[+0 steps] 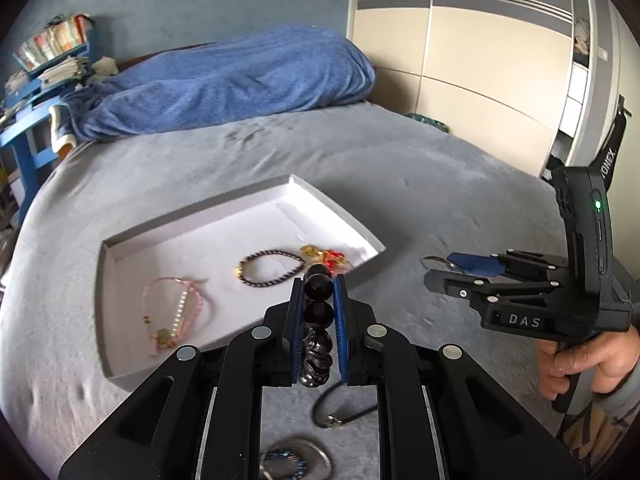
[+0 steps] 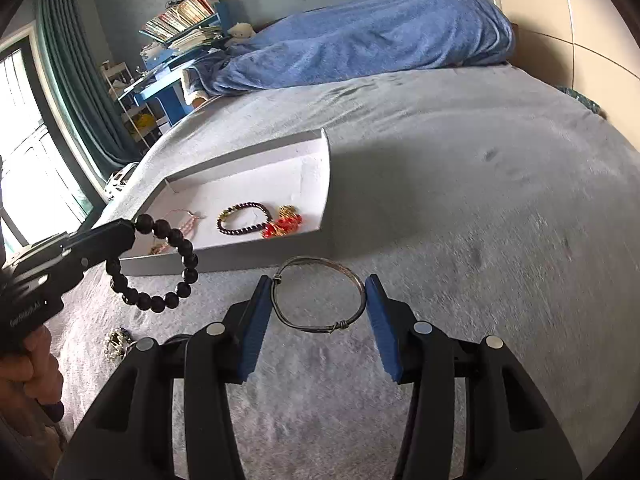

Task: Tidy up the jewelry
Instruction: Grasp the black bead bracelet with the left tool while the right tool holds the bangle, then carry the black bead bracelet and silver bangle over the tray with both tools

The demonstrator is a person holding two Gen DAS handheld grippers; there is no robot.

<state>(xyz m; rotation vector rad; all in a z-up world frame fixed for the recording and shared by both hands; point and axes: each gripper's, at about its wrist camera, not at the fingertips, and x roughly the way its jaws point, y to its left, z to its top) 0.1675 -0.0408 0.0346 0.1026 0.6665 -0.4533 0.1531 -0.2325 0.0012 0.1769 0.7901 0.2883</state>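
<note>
My left gripper [image 1: 318, 284] is shut on a black bead bracelet [image 1: 319, 312], held above the near edge of the white tray [image 1: 132, 244]; the bracelet also shows hanging in the right wrist view [image 2: 176, 264]. My right gripper [image 2: 318, 292] holds a silver wire bangle [image 2: 320, 300] across its width between its blue pads, above the grey bedcover; it also shows in the left wrist view [image 1: 434, 262]. In the tray lie a pink cord bracelet [image 1: 176, 312], a dark braided bracelet [image 1: 270, 266] and a gold and red piece [image 1: 326, 256].
A black cord loop [image 1: 340, 412] and a round beaded piece [image 1: 292, 460] lie on the grey bed near me. A small metallic chain piece [image 2: 116, 342] lies at the left. A blue blanket [image 1: 224, 80] is at the bed's head. Wardrobe at right, blue shelves at left.
</note>
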